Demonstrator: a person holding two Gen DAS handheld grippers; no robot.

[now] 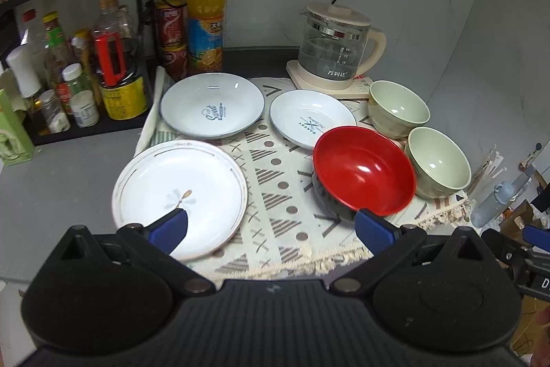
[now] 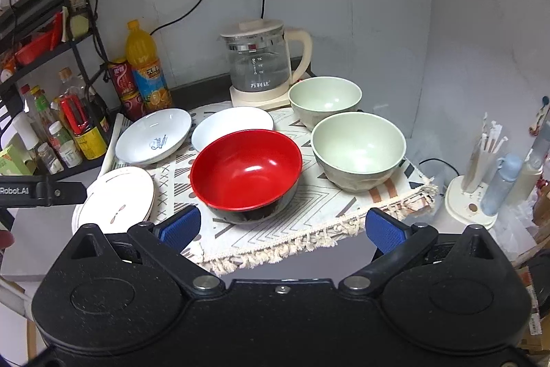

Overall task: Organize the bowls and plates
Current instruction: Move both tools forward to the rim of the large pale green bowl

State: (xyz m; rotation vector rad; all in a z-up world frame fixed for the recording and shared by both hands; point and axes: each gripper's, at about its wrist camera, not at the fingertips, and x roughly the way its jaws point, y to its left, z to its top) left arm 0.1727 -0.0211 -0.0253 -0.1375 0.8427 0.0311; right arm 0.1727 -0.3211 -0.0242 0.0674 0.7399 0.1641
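Blue-padded jaws wide apart, empty.

The right hand-held gripper (image 2: 282,226) hung wide open, holding nothing, just in front of a red bowl (image 2: 246,168). The bowl sat on a patterned cloth (image 2: 309,205) on the counter (image 2: 31,239). Two pale green bowls (image 2: 358,149) (image 2: 325,98) stood to its right, one behind the other. Three white plates (image 2: 117,195) (image 2: 153,135) (image 2: 220,126) lay to its left and behind it. A glass kettle (image 2: 259,64) stood at the back by an orange drink bottle (image 2: 144,67).
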